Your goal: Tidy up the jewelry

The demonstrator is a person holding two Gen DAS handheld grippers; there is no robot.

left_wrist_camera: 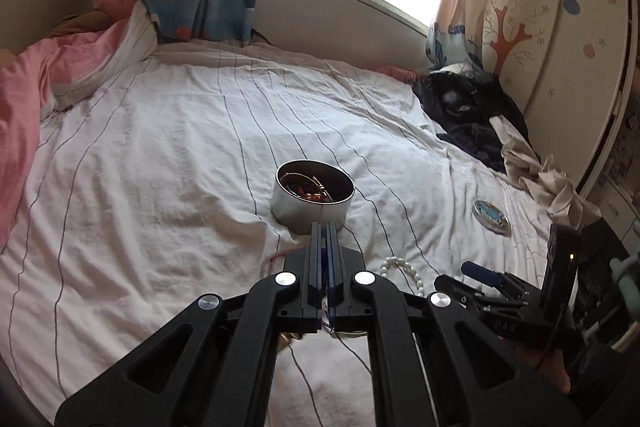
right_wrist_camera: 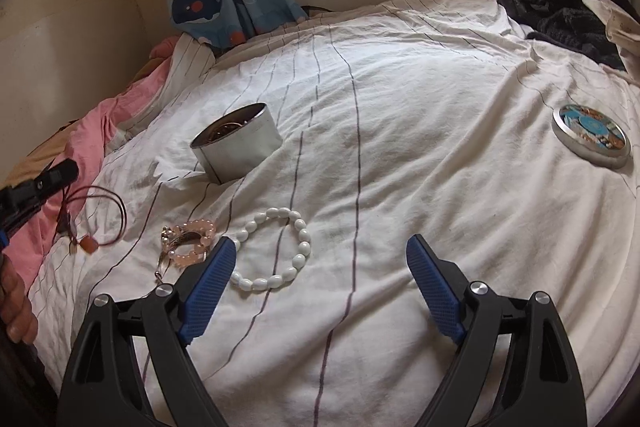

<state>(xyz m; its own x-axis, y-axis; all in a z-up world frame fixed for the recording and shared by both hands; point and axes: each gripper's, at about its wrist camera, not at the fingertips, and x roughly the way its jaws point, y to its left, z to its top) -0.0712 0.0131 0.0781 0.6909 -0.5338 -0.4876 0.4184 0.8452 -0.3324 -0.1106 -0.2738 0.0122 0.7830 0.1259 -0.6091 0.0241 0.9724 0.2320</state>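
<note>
A round silver tin [left_wrist_camera: 313, 195] with jewelry inside stands open on the white striped bedsheet; it also shows in the right wrist view [right_wrist_camera: 236, 149]. My left gripper [left_wrist_camera: 325, 227] is shut just in front of the tin, seemingly on the red cord necklace [right_wrist_camera: 94, 223] that hangs from it in the right wrist view [right_wrist_camera: 60, 173]. A white bead bracelet [right_wrist_camera: 276, 249] and a pink bead bracelet [right_wrist_camera: 190, 243] lie on the sheet. My right gripper [right_wrist_camera: 320, 247] is open and empty, its left finger beside the white bracelet.
The tin's lid [right_wrist_camera: 591, 137] lies on the sheet at the right. Dark clothes [left_wrist_camera: 468, 107] and a beige cloth [left_wrist_camera: 540, 175] are piled at the right edge by a wardrobe [left_wrist_camera: 560, 27]. A pink quilt [left_wrist_camera: 36, 107] lies at the left.
</note>
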